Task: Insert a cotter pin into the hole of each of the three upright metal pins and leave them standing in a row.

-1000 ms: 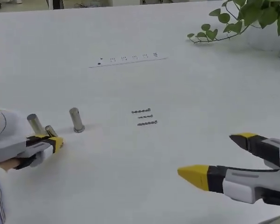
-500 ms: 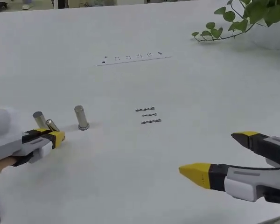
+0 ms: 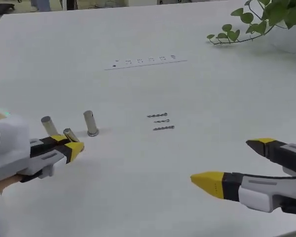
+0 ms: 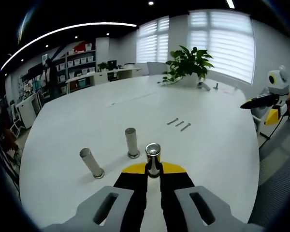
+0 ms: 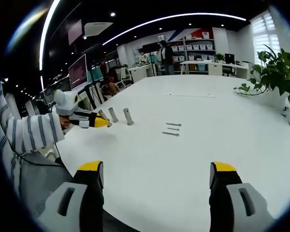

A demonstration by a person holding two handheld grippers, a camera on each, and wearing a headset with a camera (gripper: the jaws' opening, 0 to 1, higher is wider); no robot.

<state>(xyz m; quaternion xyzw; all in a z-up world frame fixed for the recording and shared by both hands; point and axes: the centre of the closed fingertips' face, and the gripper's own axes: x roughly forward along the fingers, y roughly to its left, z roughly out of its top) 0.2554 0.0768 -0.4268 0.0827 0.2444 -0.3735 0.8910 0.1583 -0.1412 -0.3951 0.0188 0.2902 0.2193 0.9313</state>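
At lower left, the left gripper is clamped on a metal pin, its base hidden. The right gripper stands wide apart. The printed strip is too small to read.

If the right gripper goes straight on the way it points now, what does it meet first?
Probably the cotter pins on the table: they lie nearly centred ahead of the right gripper. Depth is unclear; it may touch bare table sooner.
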